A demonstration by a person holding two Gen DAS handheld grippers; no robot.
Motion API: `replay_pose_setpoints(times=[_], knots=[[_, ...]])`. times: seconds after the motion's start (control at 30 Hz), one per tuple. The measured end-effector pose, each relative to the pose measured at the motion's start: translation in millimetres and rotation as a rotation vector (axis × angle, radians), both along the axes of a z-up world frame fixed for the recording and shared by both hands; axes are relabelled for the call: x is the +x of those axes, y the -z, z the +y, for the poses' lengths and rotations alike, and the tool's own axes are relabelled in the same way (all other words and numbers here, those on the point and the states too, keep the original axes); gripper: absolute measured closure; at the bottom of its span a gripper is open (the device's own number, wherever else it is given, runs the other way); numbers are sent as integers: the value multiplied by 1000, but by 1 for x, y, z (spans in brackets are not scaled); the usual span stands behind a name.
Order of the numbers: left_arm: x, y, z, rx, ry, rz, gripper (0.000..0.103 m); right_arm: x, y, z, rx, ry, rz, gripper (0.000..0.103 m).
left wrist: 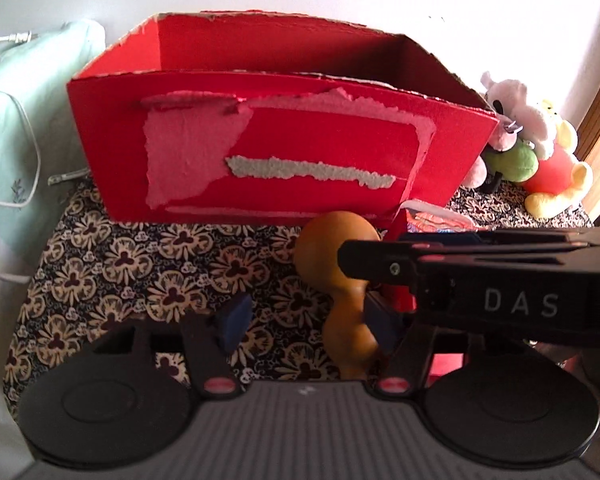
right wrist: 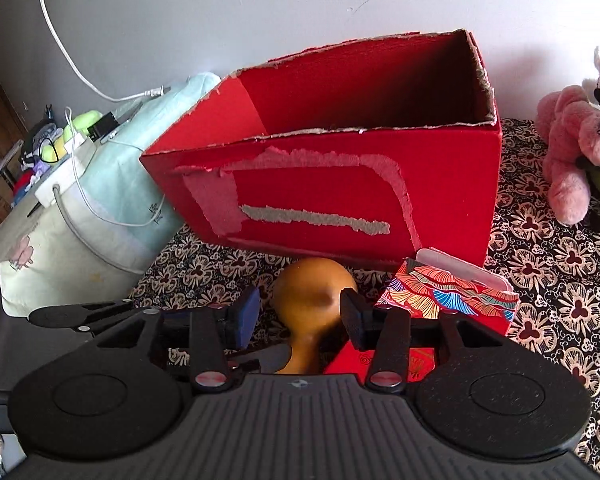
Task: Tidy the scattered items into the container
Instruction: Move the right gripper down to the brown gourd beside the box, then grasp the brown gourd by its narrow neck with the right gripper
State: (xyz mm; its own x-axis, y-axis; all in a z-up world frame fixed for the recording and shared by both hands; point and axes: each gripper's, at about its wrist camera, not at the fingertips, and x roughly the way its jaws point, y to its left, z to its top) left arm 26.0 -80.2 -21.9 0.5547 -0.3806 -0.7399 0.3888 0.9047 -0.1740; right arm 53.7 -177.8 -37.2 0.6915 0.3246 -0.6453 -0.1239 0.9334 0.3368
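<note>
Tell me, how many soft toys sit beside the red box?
3 at least: white, green and yellow, clustered right of the red box. Others may hide behind.

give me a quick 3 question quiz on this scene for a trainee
1. True or false: the red box is open at the top.
2. Multiple choice: where does the gourd lie? A) inside the box B) on the patterned cloth in front of the box C) on the plush toys
3. What lies directly to the right of the gourd in the right wrist view?

Key
1. True. The rim is torn and the inside shows.
2. B. It lies between the jaws of the right gripper; no pad plainly presses on it.
3. A colourful patterned packet, in front of the box's right corner.
</note>
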Motion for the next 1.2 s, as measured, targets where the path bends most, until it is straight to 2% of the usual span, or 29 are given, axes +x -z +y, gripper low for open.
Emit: replay_pose_setpoints(times=[0.07, 0.17, 0.33, 0.4, 0.5, 0.63, 0.7, 0.77, 0.8, 0.87, 0.93, 1.0, 1.03, 1.1, 1.2], knots=[[1, 1, 5, -16, -8, 4, 36, 2, 3, 3, -5, -2, 21, 55], [2, 1, 13, -2, -27, -15, 37, 4, 7, 5, 2, -3, 40, 55], [4, 7, 25, 20, -55, 2, 37, 9, 13, 10, 6, -5, 71, 55], [5, 12, 26, 17, -52, 31, 37, 10, 16, 15, -13, -13, 71, 54], [6, 15, 30, -36, -38, 62, 37, 12, 18, 23, -43, -33, 85, 54], [3, 14, 25, -29, 1, 22, 36, 15, 19, 24, -62, -30, 85, 55], [3, 13, 24, -40, 11, 26, 30, 18, 19, 21, -51, -28, 96, 58], [5, 14, 24, -86, 37, 61, 26, 21, 20, 17, -27, -33, 111, 62], [5, 15, 24, -113, 52, 79, 24, 23, 22, 16, -10, -36, 129, 73], [5, 16, 22, -146, 75, 92, 20, 23, 23, 15, -5, -41, 138, 73], [7, 19, 17, -124, 70, 88, 20, 22, 22, 19, -24, -53, 138, 72], [12, 22, 15, -119, 63, 112, 33, 21, 22, 22, -40, -50, 129, 71], [15, 24, 15, -137, 69, 145, 35, 20, 22, 23, -49, -49, 123, 70], [14, 23, 15, -137, 65, 141, 48, 19, 22, 23, -51, -50, 117, 71], [10, 24, 9, -113, 76, 128, 56, 20, 23, 21, -40, -49, 106, 71]])
